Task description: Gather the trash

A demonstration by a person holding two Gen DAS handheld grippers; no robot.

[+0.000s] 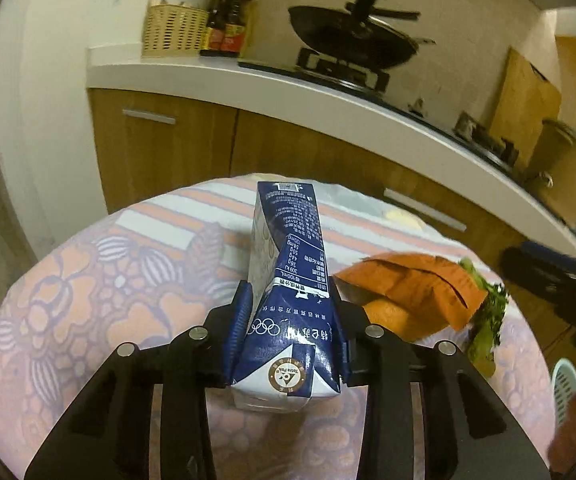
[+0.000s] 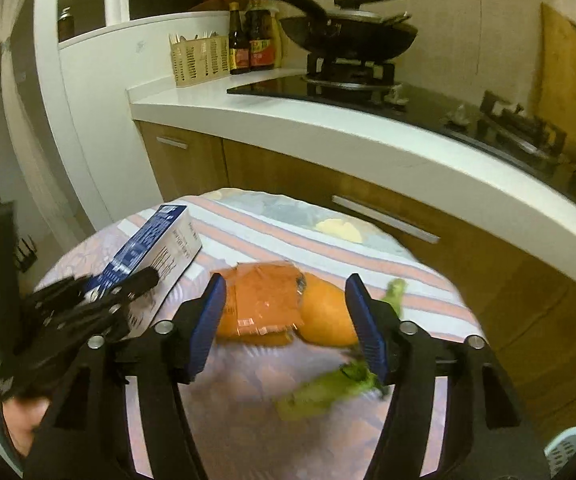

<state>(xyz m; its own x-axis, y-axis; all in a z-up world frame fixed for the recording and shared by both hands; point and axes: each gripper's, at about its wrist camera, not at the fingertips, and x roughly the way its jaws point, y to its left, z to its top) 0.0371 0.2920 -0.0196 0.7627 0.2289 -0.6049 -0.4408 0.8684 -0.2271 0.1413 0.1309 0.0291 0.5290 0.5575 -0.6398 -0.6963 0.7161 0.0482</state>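
1. Trash on the round table point(image 2: 248, 420) is what I'm after: a blue and white milk carton point(image 1: 288, 280), an orange wrapper point(image 2: 266, 300), an orange fruit point(image 2: 327, 316) and some green leafy scraps point(image 2: 327, 392), all lying on the flowered cloth.
2. My left gripper point(image 1: 289, 320) has its 2 blue pads against the carton's sides near the carton's lower end, with the jaws narrowed to the carton's width. I judge this a grip. From the right wrist view the carton stands tilted, its far end raised above the cloth.
3. My right gripper point(image 2: 288, 320) stands wide apart and holds nothing. Between its fingers, but further on along the table, lie the wrapper and the fruit, the wrapper draped over the fruit's left part. Neither pad touches them.
4. The leafy scraps lie just beside the right finger's tip and nearer to me on the cloth; a smaller green bit shows beyond that finger.
5. Step in hand, as I read it: the 1st piece is taken by the left, and the right is lining up on the wrapper.
6. The next move calls for bringing the right gripper forward and down until the wrapper sits between the pads, then closing. The wrapper is thin and slack, so I'd pinch low and near its middle.
7. A pale slotted basket point(image 2: 563, 450) shows at the lower right edge, below the table. It may be the bin, though I cannot tell.
8. Risk: the fruit is round and could roll if I nudge it.
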